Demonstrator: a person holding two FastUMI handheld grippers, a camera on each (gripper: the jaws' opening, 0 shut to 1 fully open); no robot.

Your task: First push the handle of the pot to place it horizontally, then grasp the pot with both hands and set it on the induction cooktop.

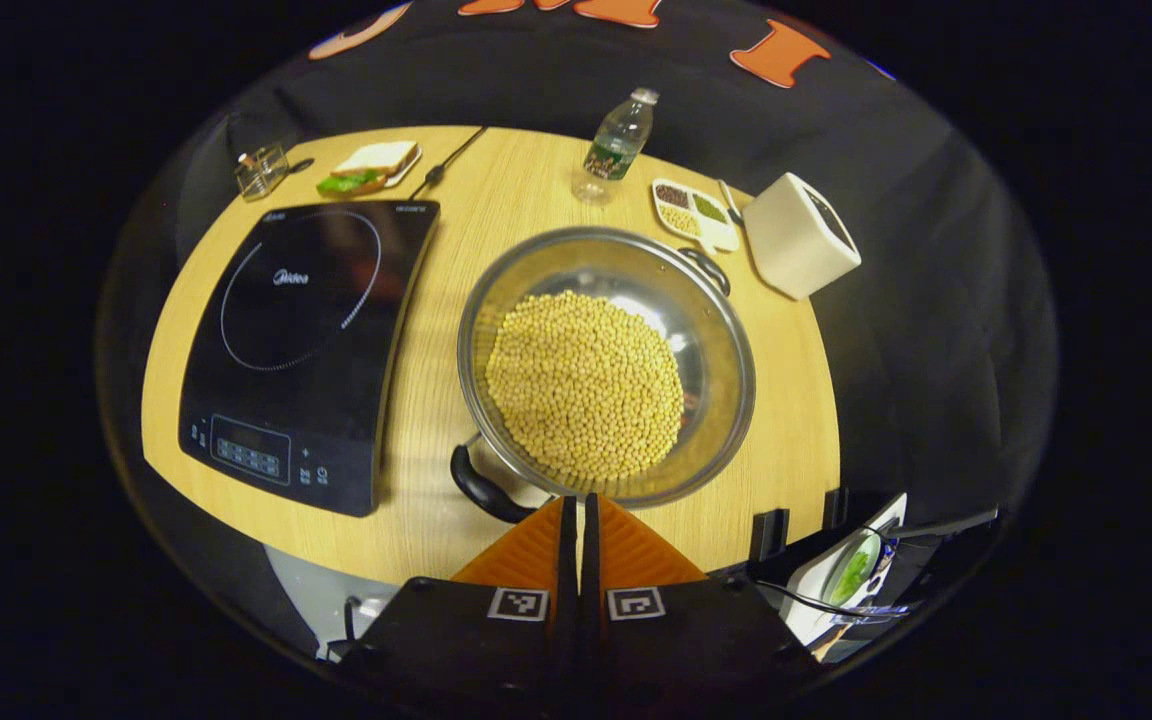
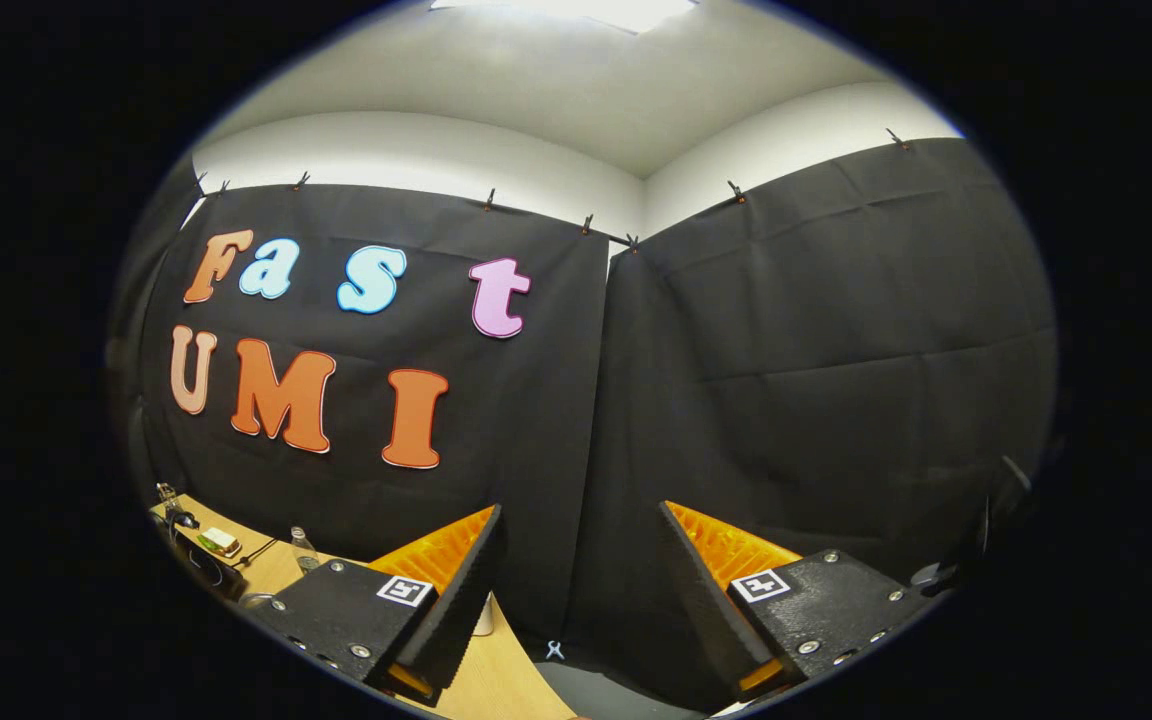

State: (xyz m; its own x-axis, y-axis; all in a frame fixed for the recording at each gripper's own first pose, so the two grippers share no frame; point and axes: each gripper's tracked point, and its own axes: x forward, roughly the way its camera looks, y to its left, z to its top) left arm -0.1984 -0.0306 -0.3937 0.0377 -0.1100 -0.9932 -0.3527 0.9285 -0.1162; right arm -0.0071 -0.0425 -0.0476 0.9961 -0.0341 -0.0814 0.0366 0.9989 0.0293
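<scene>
While the left gripper hovers fingers together beside the pot rim, near its handle, cooktop alongside on counter, right gripper fingers apart, raised toward wall.

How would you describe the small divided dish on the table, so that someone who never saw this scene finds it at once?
Start at the big steel pot full of pale beans on the wooden table. Look past its far rim, between the water bottle and the white box. There lies the divided dish: small, white, with separate compartments of dark, green and pale grains.
</scene>
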